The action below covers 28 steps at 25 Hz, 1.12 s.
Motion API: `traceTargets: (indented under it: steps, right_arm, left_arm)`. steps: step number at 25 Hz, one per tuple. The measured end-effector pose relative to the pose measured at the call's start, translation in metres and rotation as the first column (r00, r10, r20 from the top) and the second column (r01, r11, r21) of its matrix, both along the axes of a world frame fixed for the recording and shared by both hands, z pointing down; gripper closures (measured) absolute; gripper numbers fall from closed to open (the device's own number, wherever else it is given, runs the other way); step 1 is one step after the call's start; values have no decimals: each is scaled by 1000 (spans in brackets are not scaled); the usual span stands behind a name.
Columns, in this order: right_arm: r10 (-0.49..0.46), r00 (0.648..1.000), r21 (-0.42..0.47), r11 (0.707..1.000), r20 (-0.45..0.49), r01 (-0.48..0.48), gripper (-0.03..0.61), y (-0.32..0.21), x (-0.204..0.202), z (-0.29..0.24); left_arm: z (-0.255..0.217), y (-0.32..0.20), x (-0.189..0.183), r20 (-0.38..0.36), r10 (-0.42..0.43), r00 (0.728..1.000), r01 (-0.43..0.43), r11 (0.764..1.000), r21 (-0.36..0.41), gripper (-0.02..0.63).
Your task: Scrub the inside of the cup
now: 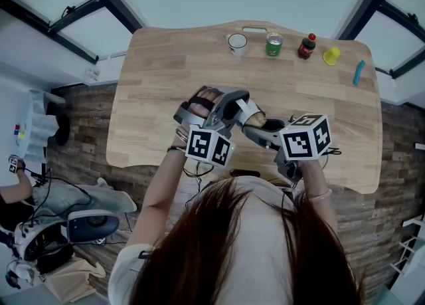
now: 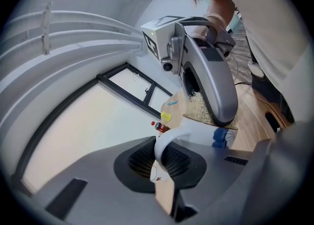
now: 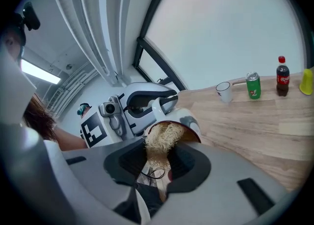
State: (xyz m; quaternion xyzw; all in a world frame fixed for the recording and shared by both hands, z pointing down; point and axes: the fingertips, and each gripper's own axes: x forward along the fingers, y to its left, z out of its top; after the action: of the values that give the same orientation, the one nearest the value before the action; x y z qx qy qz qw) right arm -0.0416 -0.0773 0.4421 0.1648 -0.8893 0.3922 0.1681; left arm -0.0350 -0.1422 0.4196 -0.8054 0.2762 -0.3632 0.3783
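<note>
The left gripper (image 2: 165,166) is clenched on the white loop handle of the cup (image 2: 202,130), with its jaws pinched together on the loop. The cup's body juts away from the jaws toward 1 o'clock in the left gripper view. The right gripper (image 3: 157,170) is clamped on the stem of a straw-coloured scrubber (image 3: 160,143). The scrubber's bristly head is pushed into the cup's open mouth, filling it almost from rim to rim. In the right gripper view the mouth faces the camera and the handle sticks out at 11 o'clock. In the head view the two tools meet nose to nose, the left coming in from 8 o'clock and the right from 4 o'clock. The cup is held over the near half of the wooden table (image 1: 156,84). The table's front edge runs just behind the marker cubes at 6 o'clock. Bare wood lies open at 9 to 11 o'clock, and a broad clear strip separates the held cup from the far edge. A row stands along that far edge from 12 to 2 o'clock, well apart from the grippers. It holds a second white cup (image 1: 237,44), a green can (image 1: 273,44), a dark cola bottle (image 1: 307,46), a yellow object (image 1: 331,55) and a blue stick (image 1: 358,72) near the right corner.
</note>
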Motion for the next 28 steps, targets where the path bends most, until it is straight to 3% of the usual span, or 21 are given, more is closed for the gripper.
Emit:
traceTargets:
  steps: [16,28]
  right_arm:
    - [-75,992,81,993,-102,84,453,9,-3,8]
    - [-155,959,175,964,-238,199,453,18,-9,16]
  left_arm:
    - [10,4,3,86,9,996,0,994,-111,586]
    - [17,9,2,137,35,990,-13,988,-156,586]
